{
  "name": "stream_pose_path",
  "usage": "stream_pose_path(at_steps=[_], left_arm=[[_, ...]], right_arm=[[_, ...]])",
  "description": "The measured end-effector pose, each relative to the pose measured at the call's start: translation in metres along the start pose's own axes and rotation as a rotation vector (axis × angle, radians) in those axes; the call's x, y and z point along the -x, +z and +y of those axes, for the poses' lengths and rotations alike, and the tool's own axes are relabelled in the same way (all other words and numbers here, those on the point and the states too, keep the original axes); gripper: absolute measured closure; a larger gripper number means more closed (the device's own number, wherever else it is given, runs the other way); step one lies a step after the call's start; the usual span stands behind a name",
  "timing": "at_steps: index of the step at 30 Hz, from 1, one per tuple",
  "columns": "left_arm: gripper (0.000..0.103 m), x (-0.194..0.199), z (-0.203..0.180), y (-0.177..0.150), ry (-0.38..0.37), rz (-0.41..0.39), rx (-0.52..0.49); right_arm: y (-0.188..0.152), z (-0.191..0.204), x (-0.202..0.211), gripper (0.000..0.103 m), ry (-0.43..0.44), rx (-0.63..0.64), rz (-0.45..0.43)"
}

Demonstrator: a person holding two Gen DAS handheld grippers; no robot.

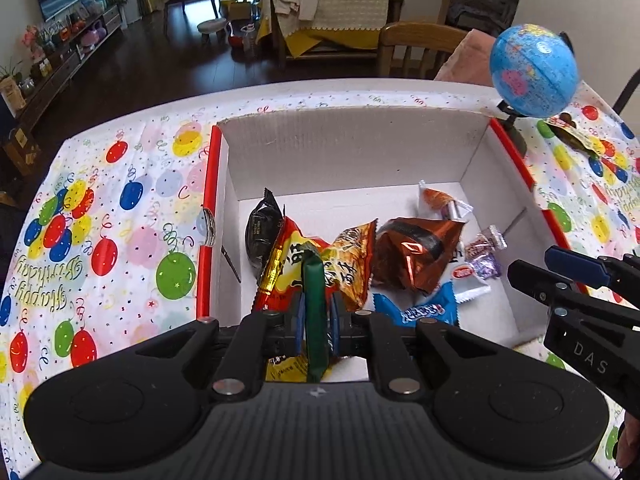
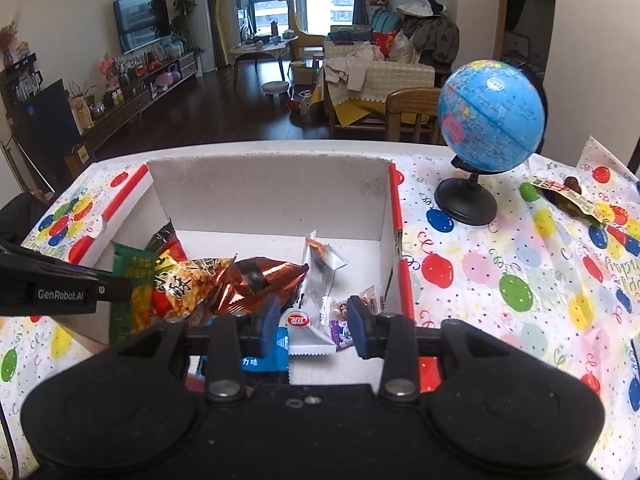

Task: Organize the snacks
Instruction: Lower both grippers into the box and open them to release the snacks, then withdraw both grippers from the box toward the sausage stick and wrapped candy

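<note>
A white cardboard box (image 1: pixel 352 148) with red edges stands on the table and holds several snack packets. My left gripper (image 1: pixel 316 316) is shut on the edge of a green packet (image 1: pixel 314 280), held upright over the box's near left side above a red-and-yellow packet (image 1: pixel 280 264). In the right wrist view the green packet (image 2: pixel 124 276) hangs from the left gripper (image 2: pixel 114 286). My right gripper (image 2: pixel 314 328) is open over the box's near right part, with a white packet (image 2: pixel 306 330) and small wrapped sweets (image 2: pixel 344 308) lying below the gap, not pressed. One more packet (image 2: pixel 568 198) lies on the table beyond the globe.
A blue globe (image 2: pixel 490 116) on a black stand sits just right of the box. The balloon-print tablecloth (image 1: pixel 100 240) covers the table around the box. A wooden chair (image 1: pixel 416 48) stands behind the far edge, with a living room beyond.
</note>
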State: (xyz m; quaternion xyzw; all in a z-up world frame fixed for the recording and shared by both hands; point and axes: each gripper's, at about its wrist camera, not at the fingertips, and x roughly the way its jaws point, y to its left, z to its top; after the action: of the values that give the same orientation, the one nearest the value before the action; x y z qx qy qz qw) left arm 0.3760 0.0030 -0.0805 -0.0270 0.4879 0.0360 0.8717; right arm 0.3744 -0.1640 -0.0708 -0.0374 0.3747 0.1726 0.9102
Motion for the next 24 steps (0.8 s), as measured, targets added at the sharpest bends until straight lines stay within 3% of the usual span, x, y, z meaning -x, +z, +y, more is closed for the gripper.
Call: stream_pose_path(at_steps=[11, 24], left_arm=[[0.091, 0.052, 0.008, -0.024, -0.06, -0.074, 0.015], [0.091, 0.101, 0.028, -0.063, -0.105, -0.102, 0.031]], right_arm=[[-0.011, 0.012, 0.056, 0.043, 0.01, -0.022, -0.09], [-0.036, 0.039, 0.115, 0.014, 0.042, -0.021, -0.182]])
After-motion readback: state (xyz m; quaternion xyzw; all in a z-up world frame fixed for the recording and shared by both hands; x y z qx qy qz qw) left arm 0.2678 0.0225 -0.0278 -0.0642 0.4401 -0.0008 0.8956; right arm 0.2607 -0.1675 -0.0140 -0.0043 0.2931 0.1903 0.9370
